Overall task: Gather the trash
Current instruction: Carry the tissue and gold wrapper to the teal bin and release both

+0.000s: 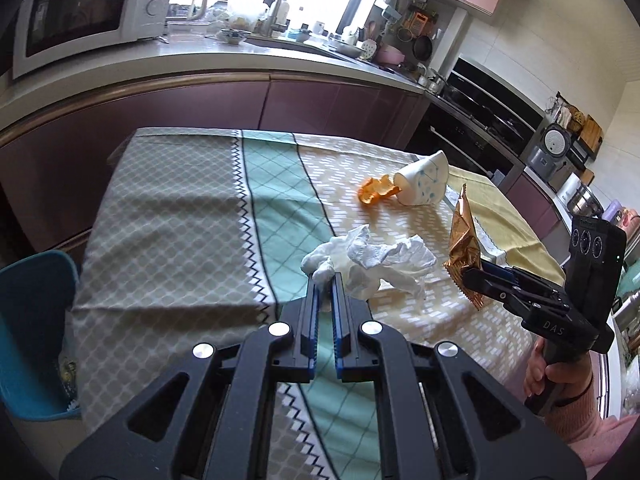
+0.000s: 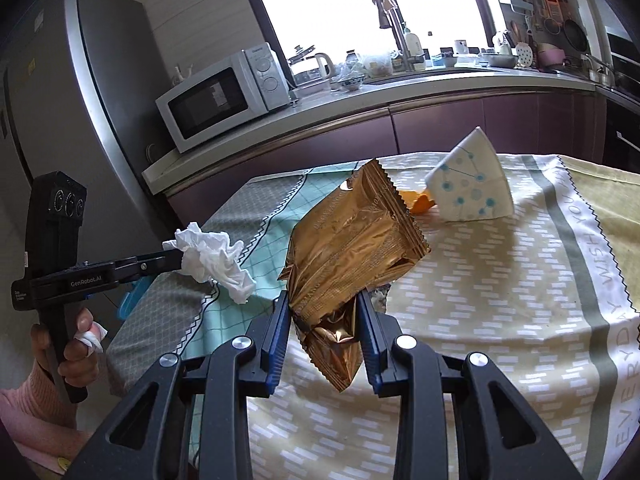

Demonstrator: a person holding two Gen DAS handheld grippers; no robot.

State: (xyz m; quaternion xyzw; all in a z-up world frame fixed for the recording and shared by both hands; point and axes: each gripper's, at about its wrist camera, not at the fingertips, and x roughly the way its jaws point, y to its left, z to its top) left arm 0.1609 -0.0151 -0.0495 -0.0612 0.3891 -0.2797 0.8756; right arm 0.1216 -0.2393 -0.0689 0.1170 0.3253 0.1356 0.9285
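Observation:
My left gripper (image 1: 325, 278) is shut on a crumpled white tissue (image 1: 372, 258), held above the patterned tablecloth (image 1: 180, 216); the right wrist view shows that gripper (image 2: 180, 258) from the side with the tissue (image 2: 212, 258) at its tips. My right gripper (image 2: 325, 300) is shut on a crinkled gold snack wrapper (image 2: 352, 240), lifted off the cloth; in the left wrist view this gripper (image 1: 468, 274) holds the wrapper (image 1: 464, 240) upright. A tipped white paper cup (image 1: 422, 180) with blue dots and an orange peel (image 1: 378, 190) lie on the table, the cup (image 2: 470, 188) and peel (image 2: 418, 202) beyond the wrapper.
A blue bin (image 1: 32, 336) stands on the floor left of the table. Behind runs a purple-fronted counter (image 1: 240, 96) with a microwave (image 1: 80, 12), sink and dishes. A fridge (image 2: 80, 120) stands at the left. A person's hand (image 2: 76, 344) grips each handle.

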